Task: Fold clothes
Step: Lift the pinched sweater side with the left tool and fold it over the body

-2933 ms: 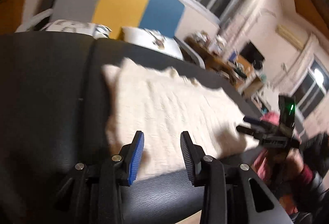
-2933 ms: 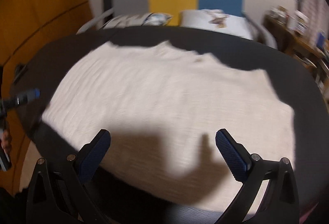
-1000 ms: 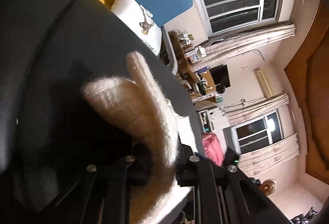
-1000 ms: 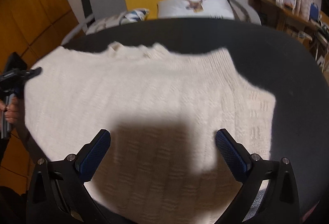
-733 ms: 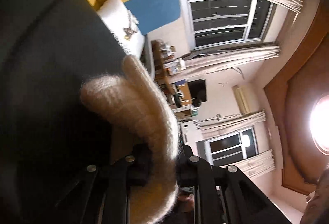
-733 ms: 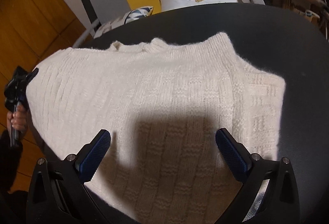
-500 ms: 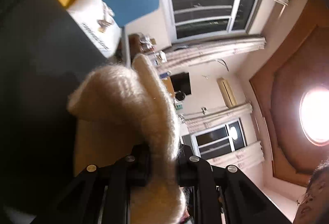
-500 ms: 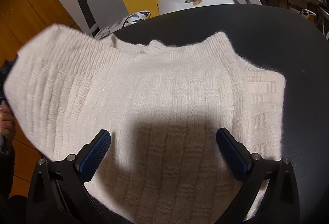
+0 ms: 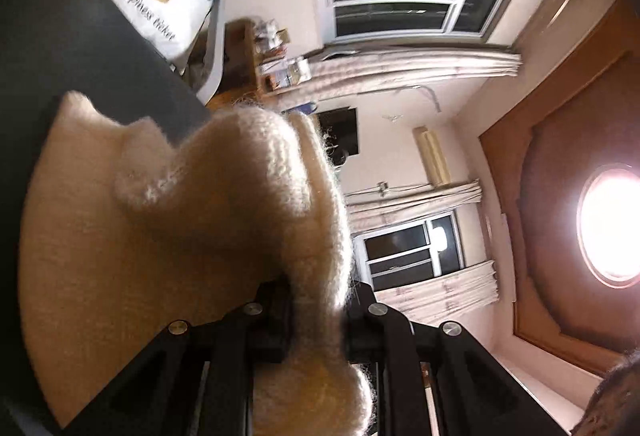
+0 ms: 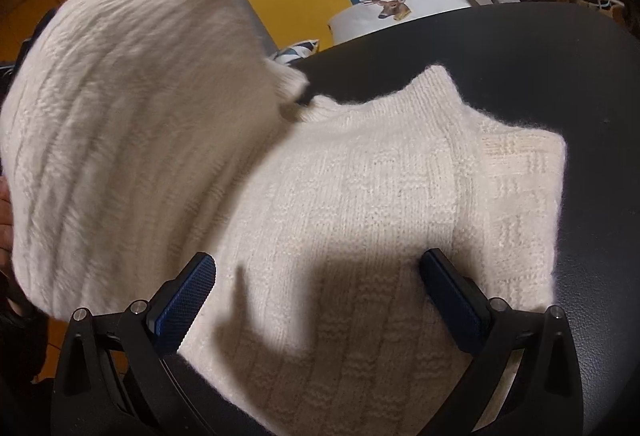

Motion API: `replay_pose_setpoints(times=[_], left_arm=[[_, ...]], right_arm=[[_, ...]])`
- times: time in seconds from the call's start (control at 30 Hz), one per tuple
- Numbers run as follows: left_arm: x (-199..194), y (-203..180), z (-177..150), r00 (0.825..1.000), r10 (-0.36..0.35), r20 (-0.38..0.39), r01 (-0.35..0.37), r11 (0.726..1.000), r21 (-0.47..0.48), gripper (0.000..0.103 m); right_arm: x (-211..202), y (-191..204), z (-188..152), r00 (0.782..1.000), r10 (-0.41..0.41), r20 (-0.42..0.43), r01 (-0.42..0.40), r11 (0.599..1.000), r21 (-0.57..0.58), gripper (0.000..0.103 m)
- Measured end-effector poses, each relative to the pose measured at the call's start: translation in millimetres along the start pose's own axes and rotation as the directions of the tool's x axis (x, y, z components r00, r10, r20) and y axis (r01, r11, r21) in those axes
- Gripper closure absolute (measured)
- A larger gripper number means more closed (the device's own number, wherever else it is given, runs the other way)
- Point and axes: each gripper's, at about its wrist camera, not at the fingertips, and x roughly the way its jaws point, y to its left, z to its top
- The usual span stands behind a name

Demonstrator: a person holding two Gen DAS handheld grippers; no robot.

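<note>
Left gripper (image 9: 316, 312) is clamping the cream sweater (image 10: 360, 204), raising its left side above the black table (image 10: 560, 56). Right gripper (image 10: 316, 296) is hovering wide apart, empty. Right sleeve lying folded in; left fold midway, unfinished.

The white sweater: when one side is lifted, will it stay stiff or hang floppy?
Probably floppy: the sweater side raised by the left tongs curves over in a soft arc. The thick fuzzy knit likely grips well, not slippery. It should drag rather than slide on the dark surface.

Warm, dim light from a glaring ceiling lamp (image 9: 612, 224); fisheye-curved edges, motion blur, hard shadow.
</note>
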Motion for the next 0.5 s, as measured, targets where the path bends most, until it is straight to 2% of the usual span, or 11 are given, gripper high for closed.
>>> replay_pose_setpoints(times=[0.17, 0.3, 0.4, 0.5], left_arm=[[39, 22, -3, 0.997, 0.062, -0.050, -0.065, 0.996, -0.058, 0.086], [63, 38, -7, 0.990, 0.102, -0.100, -0.113, 0.988, -0.103, 0.084], [74, 35, -8, 0.985, 0.108, -0.132, -0.122, 0.987, -0.101, 0.083], [82, 29, -9, 0.983, 0.087, -0.160, -0.108, 0.986, -0.128, 0.075]], right_arm=[[-6, -6, -2, 0.998, 0.054, 0.032, -0.053, 0.999, -0.007, 0.000], [-8, -5, -4, 0.998, 0.054, 0.045, -0.052, 0.998, -0.045, 0.000], [-15, -6, -7, 0.999, 0.037, 0.039, -0.035, 0.998, -0.054, 0.000], [-30, -11, -12, 0.999, 0.033, 0.039, -0.032, 0.999, -0.040, 0.000]])
